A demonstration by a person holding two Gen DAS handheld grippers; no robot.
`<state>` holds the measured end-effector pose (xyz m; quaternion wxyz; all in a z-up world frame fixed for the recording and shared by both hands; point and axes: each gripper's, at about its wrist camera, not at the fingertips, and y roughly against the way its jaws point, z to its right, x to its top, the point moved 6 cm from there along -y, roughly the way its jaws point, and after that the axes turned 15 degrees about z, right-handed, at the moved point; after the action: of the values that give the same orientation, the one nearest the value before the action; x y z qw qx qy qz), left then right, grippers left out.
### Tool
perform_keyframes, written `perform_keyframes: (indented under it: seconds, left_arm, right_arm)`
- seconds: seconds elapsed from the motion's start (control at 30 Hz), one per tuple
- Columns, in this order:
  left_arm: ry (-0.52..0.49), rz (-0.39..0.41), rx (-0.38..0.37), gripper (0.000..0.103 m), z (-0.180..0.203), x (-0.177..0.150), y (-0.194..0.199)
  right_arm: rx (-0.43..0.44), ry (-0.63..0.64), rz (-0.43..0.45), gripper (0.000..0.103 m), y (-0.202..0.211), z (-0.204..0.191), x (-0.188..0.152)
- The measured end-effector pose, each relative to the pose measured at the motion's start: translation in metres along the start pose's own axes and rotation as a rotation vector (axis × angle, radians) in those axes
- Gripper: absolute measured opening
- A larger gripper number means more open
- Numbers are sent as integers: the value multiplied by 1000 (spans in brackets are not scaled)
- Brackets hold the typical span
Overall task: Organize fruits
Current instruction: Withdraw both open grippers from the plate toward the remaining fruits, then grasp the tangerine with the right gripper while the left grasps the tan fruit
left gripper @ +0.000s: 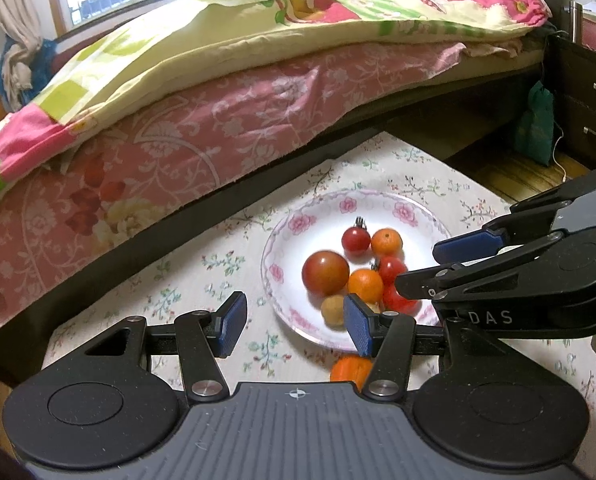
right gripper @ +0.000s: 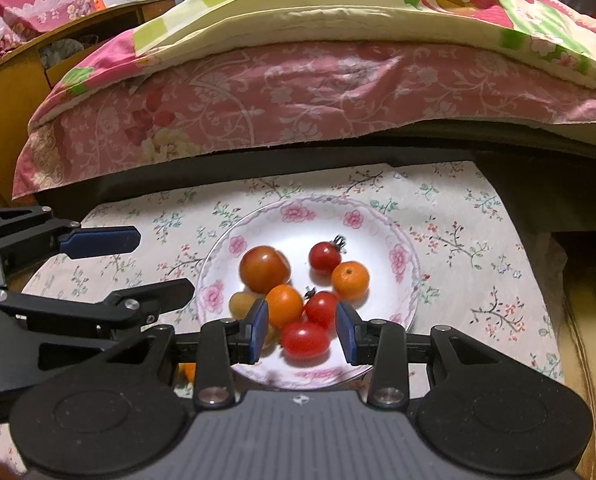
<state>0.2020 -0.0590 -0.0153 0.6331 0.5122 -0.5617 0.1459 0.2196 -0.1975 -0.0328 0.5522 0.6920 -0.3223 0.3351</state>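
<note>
A white floral plate (left gripper: 298,220) (right gripper: 378,224) on the flowered cloth holds a large tomato (left gripper: 325,273) (right gripper: 264,268), small red tomatoes (left gripper: 355,239) (right gripper: 324,256), small oranges (left gripper: 386,241) (right gripper: 350,280) and a tan fruit (left gripper: 332,310) (right gripper: 241,305). My left gripper (left gripper: 293,326) is open and empty over the plate's near-left rim. An orange fruit (left gripper: 350,368) (right gripper: 187,372) lies on the cloth just below it. My right gripper (right gripper: 302,326) is open, low over the plate, with a red tomato (right gripper: 305,339) between its pads, not clamped. It also shows in the left wrist view (left gripper: 434,264).
The cloth-covered table (left gripper: 201,256) (right gripper: 478,232) stands against a bed with a pink sheet (left gripper: 177,132) and quilt (right gripper: 338,8). A dark dresser (left gripper: 582,92) and green bag (left gripper: 534,124) stand at right. A wooden cabinet (right gripper: 13,72) stands at left.
</note>
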Motion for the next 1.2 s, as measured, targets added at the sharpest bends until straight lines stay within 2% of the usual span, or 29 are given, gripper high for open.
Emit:
perform_keyframes:
  seconds: [0.73,1.2]
  left_arm:
    - [8,-114,-70,67,-18,-58,29]
    - [43,-123,-74,69,-31,-67,29]
  right_arm:
    - [87,32,-121,38,7,-51,-52]
    - [100,50,-90,38,-22,-67,-57]
